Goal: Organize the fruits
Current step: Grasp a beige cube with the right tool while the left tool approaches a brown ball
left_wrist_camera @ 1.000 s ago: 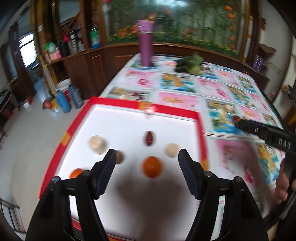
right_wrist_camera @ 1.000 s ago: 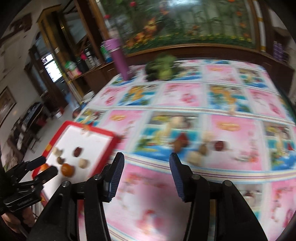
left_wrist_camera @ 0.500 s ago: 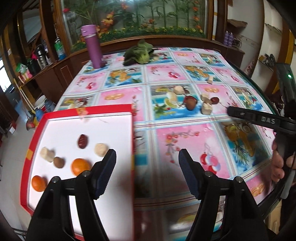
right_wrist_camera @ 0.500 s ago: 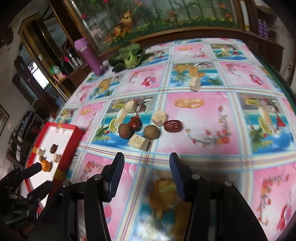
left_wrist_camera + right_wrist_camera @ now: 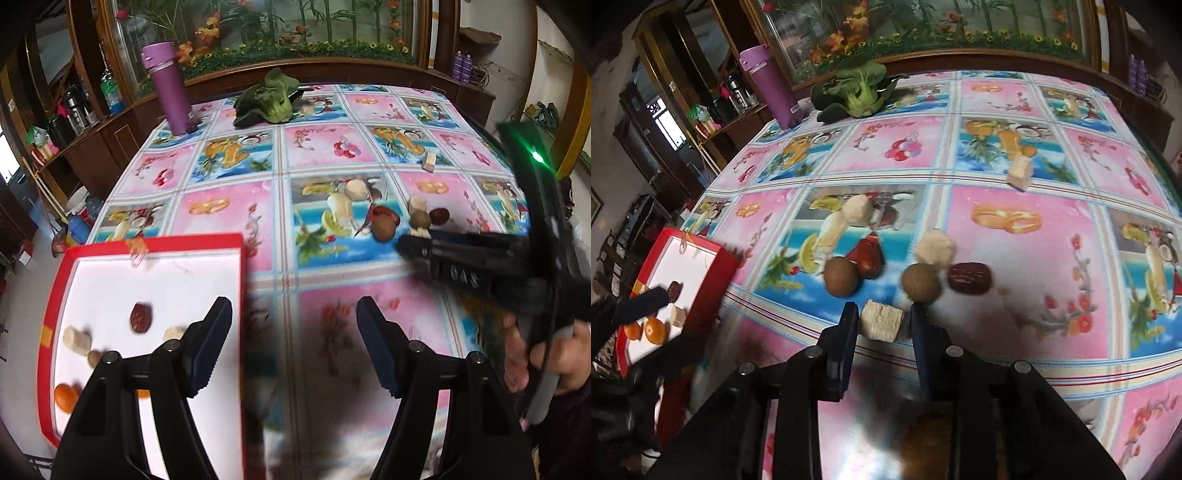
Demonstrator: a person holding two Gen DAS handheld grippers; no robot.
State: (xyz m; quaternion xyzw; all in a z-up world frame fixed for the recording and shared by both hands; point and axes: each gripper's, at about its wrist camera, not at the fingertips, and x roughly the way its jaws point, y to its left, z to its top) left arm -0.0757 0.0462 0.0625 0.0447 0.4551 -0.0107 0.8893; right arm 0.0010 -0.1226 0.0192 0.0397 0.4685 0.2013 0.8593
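Note:
My right gripper (image 5: 882, 314) is low over the tablecloth with a pale cut fruit chunk (image 5: 881, 320) between its open fingers; whether they touch it I cannot tell. Just beyond lie two brown kiwis (image 5: 841, 276), (image 5: 921, 283), a red fruit (image 5: 866, 254), a red date (image 5: 969, 277) and more pale chunks (image 5: 934, 248). My left gripper (image 5: 293, 328) is open and empty, above the right edge of the red-rimmed white tray (image 5: 242, 280), which holds a date (image 5: 140, 317), pale pieces (image 5: 77, 340) and an orange (image 5: 66, 397). The right gripper also shows in the left wrist view (image 5: 410, 245).
A purple bottle (image 5: 170, 88) and a leafy green vegetable (image 5: 267, 99) stand at the table's far side. Another pale chunk (image 5: 1019, 171) lies apart to the right. Wooden cabinets surround the table; the floor drops off left of the tray.
My right gripper has moved forward and down to the fruit pile and narrowed around the pale chunk. My left gripper has swung right, from over the tray to its right edge.

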